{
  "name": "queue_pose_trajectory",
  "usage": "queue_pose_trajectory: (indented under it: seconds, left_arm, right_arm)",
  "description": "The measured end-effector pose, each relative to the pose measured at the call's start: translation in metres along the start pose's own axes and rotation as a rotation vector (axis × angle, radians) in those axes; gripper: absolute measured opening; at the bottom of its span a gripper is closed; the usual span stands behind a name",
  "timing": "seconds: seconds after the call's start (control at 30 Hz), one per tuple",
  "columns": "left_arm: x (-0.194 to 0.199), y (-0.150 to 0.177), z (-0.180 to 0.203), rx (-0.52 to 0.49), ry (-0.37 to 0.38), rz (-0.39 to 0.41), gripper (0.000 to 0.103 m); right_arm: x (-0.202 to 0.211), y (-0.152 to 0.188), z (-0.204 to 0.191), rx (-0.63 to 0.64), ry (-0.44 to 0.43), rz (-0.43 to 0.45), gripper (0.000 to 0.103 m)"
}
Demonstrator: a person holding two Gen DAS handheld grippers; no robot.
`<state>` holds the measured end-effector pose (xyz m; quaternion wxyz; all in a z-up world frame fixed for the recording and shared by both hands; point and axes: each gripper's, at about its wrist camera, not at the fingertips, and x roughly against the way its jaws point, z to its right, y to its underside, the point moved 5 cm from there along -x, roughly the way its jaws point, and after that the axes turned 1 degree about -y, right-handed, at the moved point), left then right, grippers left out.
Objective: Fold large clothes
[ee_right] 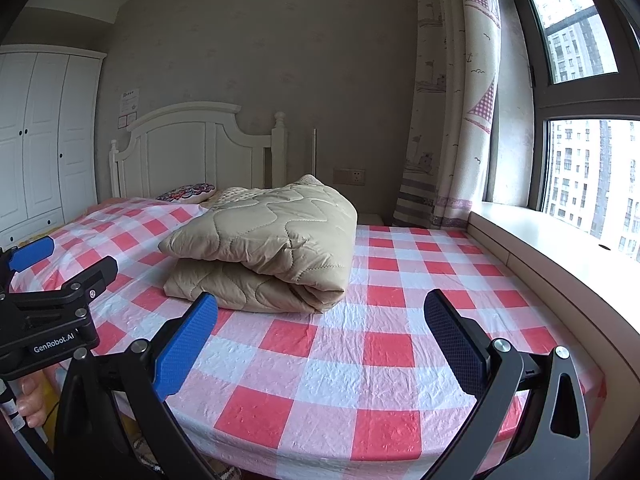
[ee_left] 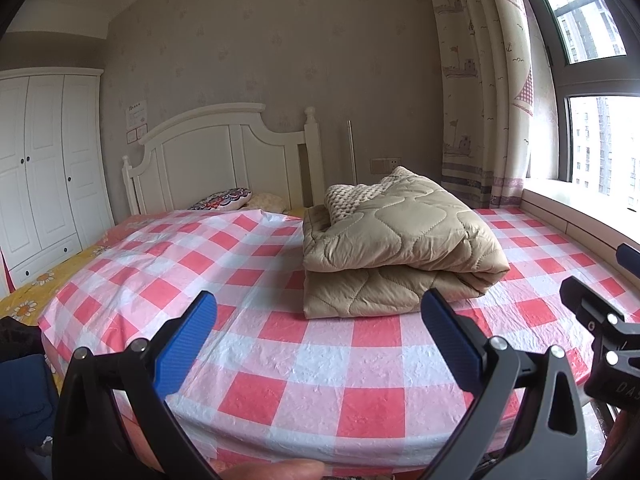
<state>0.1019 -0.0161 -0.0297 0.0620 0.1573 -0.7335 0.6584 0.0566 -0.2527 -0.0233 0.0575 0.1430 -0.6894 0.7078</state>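
A beige quilted blanket (ee_left: 396, 248) lies folded in a thick bundle on the bed's red and white checked cover (ee_left: 320, 360). It also shows in the right wrist view (ee_right: 268, 248). My left gripper (ee_left: 320, 312) is open and empty, held above the near part of the bed, short of the bundle. My right gripper (ee_right: 320, 312) is open and empty too, near the front of the bed to the right of the bundle. The right gripper's body shows at the right edge of the left wrist view (ee_left: 600, 320). The left gripper's body shows at the left of the right wrist view (ee_right: 52, 312).
A white headboard (ee_left: 224, 156) and a patterned pillow (ee_left: 224, 199) are at the far end. A white wardrobe (ee_left: 44, 168) stands left. A curtain (ee_left: 484, 80), window (ee_right: 592, 176) and sill (ee_right: 560, 248) run along the right. The checked cover (ee_right: 360, 360) spreads around the bundle.
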Motion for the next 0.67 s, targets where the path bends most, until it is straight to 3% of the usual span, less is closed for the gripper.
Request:
queue_pose_trajectory:
  seconds: [0.2, 0.37, 0.43, 0.57, 0.67]
  left_arm:
    - [-0.010, 0.008, 0.004, -0.014, 0.022, -0.028, 0.101]
    - [-0.036, 0.011, 0.009, -0.015, 0.135, -0.099, 0.101]
    - [-0.059, 0.004, -0.002, -0.013, 0.141, -0.140, 0.101]
    - [-0.136, -0.030, -0.074, 0.038, 0.072, -0.231, 0.101]
    - [-0.214, -0.057, -0.162, 0.090, -0.082, -0.312, 0.101]
  right_arm:
    - [-0.009, 0.007, 0.003, -0.007, -0.004, -0.025, 0.099]
    - [-0.030, 0.016, 0.015, -0.038, -0.018, -0.096, 0.099]
    - [-0.041, 0.012, 0.028, -0.036, -0.011, -0.114, 0.099]
    - [-0.063, -0.023, 0.101, -0.091, 0.053, -0.118, 0.099]
    - [-0.081, -0.056, 0.191, -0.182, 0.189, -0.164, 0.099]
